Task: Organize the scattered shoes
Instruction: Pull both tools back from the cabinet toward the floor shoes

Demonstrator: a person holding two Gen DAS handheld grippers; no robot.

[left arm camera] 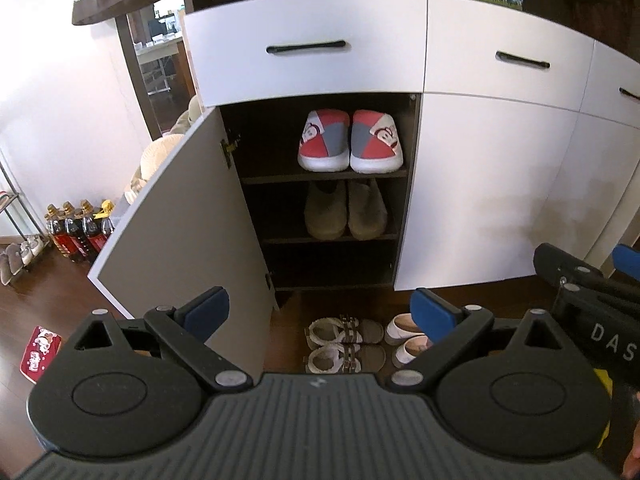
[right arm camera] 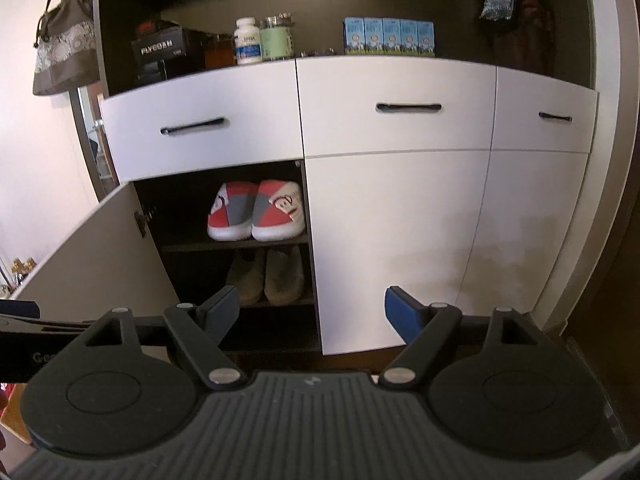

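Observation:
A white shoe cabinet [left arm camera: 480, 184] stands with its left door [left arm camera: 180, 216] swung open. Red, grey and white slippers [left arm camera: 350, 142] sit on the top shelf, and grey-brown shoes [left arm camera: 346, 210] on the shelf below. The lowest shelf [left arm camera: 332, 264] is bare. On the floor in front lie a pair of white strappy sandals [left arm camera: 344, 344] and a pair of white flat shoes [left arm camera: 406, 338]. My left gripper [left arm camera: 322, 312] hovers open above the floor shoes, holding nothing. My right gripper [right arm camera: 312, 314] is open too, facing the slippers [right arm camera: 256, 210] and the cabinet doors [right arm camera: 396, 248].
Bottles [left arm camera: 80, 228] stand on the floor at the left beside a shoe rack [left arm camera: 20, 252]. A red patterned item [left arm camera: 40, 354] lies on the wood floor. A bag [right arm camera: 64, 52] hangs top left. Boxes and jars [right arm camera: 388, 38] line the cabinet top.

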